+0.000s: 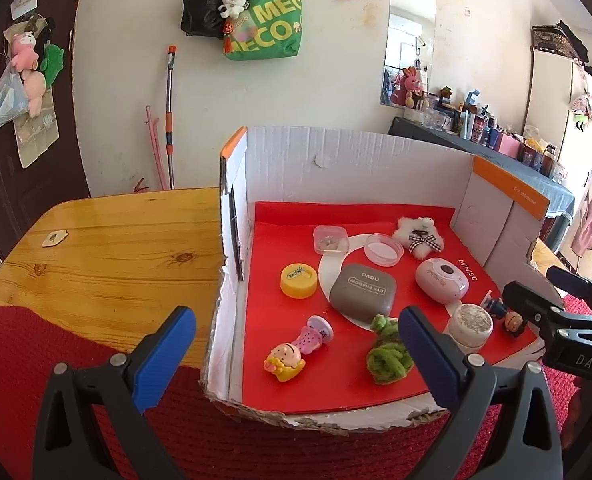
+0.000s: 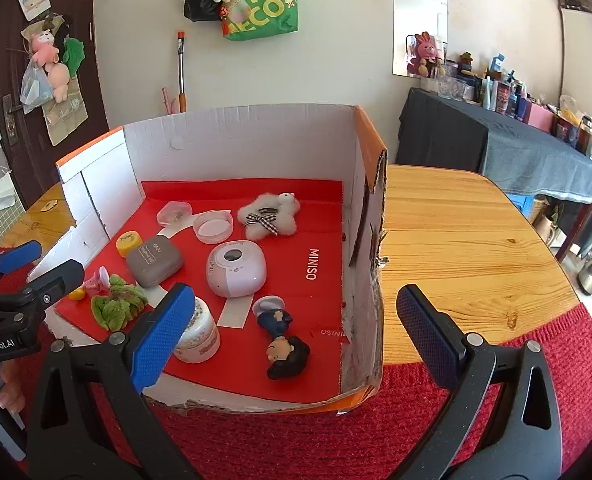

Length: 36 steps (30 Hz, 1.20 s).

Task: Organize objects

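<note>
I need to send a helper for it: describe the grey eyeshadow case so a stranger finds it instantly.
Look in the cardboard box lined with red paper. Near the middle lies the case, a rounded grey square between a yellow lid and a pink camera. It is the only grey item, with white lettering on top.

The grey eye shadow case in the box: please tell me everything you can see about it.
The grey eye shadow case is a rounded, square, matte compact, plastic by its look, shut and lying flat on the red liner of the cardboard box. Its lid shows pale print reading "novo" and "EYE SHADOW". It sits between the yellow cap and the pink device; the green fuzzy thing lies at its near corner.
</note>
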### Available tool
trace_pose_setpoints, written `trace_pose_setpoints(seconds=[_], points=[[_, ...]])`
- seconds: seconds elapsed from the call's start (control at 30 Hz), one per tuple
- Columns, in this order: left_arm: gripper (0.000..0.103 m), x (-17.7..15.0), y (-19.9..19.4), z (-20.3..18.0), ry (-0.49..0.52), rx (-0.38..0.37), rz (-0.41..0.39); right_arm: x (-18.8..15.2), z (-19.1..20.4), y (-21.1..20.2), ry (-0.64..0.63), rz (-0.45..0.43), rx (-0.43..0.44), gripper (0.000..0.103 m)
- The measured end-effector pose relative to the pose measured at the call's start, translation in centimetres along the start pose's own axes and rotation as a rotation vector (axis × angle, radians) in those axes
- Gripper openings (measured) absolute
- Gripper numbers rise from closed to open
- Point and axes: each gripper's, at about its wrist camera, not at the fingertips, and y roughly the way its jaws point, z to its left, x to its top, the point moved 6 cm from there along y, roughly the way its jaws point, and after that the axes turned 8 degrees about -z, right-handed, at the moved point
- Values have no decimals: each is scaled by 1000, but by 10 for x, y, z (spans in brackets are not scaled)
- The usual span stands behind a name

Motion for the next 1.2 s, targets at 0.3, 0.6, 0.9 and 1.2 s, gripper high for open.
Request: trace_pose_setpoints(seconds=[0.3,0.6,0.9,1.2], points=[[103,-1,2,-3,20,9,7,-1,1,1,-1,8,17,103],[103,-1,1,-5,27,15,6,-3,1,2,0,19,18,103],[103,-1,2,-6,28,19,7,-3,3,2,-14,17,13,103],[103,-2,3,-7,33,16,7,-4,2,3,-4,23,15,103]])
